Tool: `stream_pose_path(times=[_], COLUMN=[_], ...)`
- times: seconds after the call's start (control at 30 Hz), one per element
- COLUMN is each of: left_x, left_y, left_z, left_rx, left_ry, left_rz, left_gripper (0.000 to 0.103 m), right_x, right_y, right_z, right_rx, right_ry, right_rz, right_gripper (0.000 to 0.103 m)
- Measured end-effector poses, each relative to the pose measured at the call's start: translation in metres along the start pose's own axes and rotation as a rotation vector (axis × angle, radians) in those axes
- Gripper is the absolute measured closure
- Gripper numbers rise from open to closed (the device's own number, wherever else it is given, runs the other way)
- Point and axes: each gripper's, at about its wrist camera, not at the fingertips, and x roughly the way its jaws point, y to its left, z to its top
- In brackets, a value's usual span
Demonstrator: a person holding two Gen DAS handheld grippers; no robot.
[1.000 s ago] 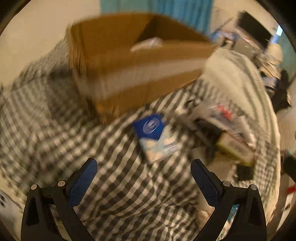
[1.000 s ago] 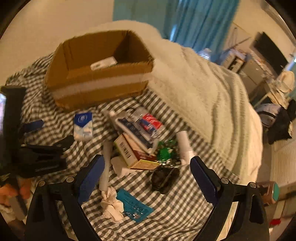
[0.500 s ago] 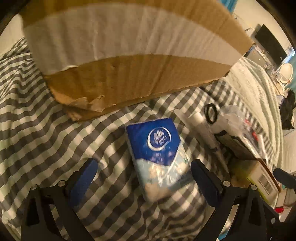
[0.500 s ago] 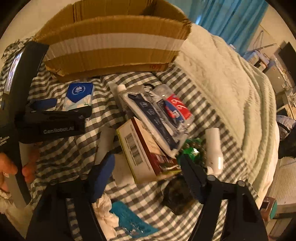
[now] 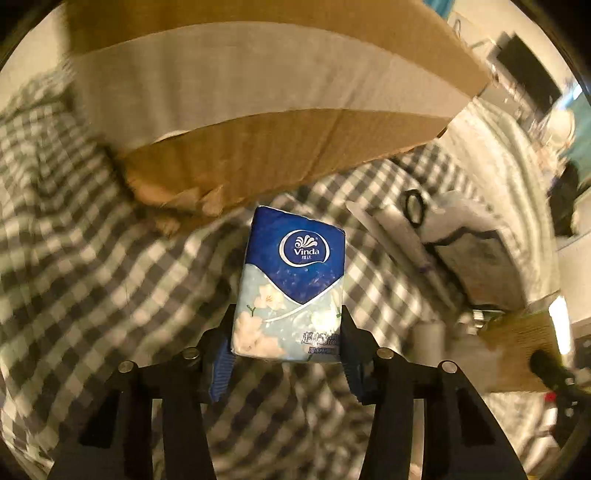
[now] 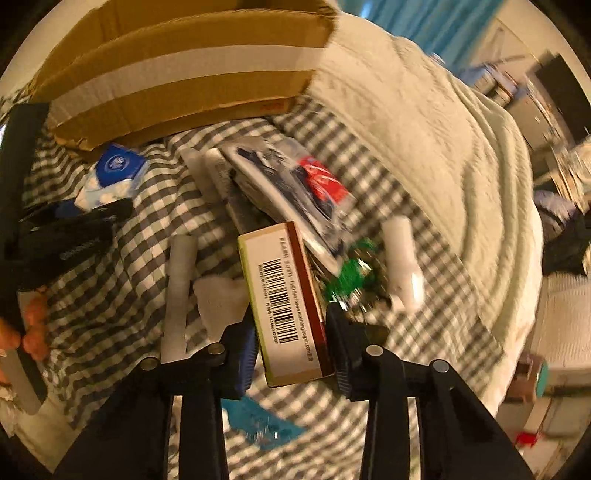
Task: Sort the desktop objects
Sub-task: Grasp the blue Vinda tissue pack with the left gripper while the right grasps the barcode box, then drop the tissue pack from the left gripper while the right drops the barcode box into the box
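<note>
A grey-checked bedcover (image 6: 110,295) adjoins a pale knitted blanket (image 6: 424,122). Teal curtains (image 6: 424,18) hang behind; warm light.

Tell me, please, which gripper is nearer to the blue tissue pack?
Left. The left gripper has the tissue pack between its fingers, shut on its near end. The right gripper is off to the side, closed on the barcoded box.

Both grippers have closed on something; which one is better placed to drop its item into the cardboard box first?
Left. The left gripper grips the tissue pack directly below the cardboard box; the right gripper's barcoded carton sits farther back.
</note>
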Motion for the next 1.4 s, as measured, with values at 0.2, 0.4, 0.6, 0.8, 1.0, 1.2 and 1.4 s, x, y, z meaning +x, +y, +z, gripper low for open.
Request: stream_pose_path(times=[0.2, 0.4, 0.6, 0.8, 1.0, 1.2, 1.4], left_x=[-0.045, -0.091, -0.161, -0.228, -0.218, -0.151, -0.104], left_y=[0.015, 0.007, -0.022, -0.032, -0.026, -0.001, 0.007], left_z=[-0.021, -0.006, 0.045, 0.120, 0.173, 0.204, 0.226], left_rx=[-0.012, 0.001, 0.125, 0.233, 0.202, 0.061, 0.031], left_ry=[0.022, -0.027, -0.171, -0.298, -0.346, -0.237, -0.208], left_rz=[-0.091, -0.158, -0.155, -0.065, -0.021, -0.041, -0.008], left_gripper=[0.054, 0.054, 0.054, 0.054, 0.054, 0.054, 0.053], right_x=[-0.058, -0.123, -0.185, -0.221, -0.220, -0.155, -0.085], right_y=[-0.008, -0.012, -0.009, 0.002, 0.015, 0.011, -0.005], right_z=[0.003, 0.012, 0.040, 0.098, 0.173, 0.227, 0.250], right_rx=[0.052, 0.128, 0.209, 0.258, 0.277, 0.324, 0.405], right_ry=[-0.050, -0.151, -0.308, -0.432, -0.503, -0.481, -0.410], right_rz=[-0.069, -0.077, -0.040, 0.039, 0.086, 0.187, 0.285], right_gripper=[0.075, 0.075, 0.075, 0.075, 0.075, 0.075, 0.075])
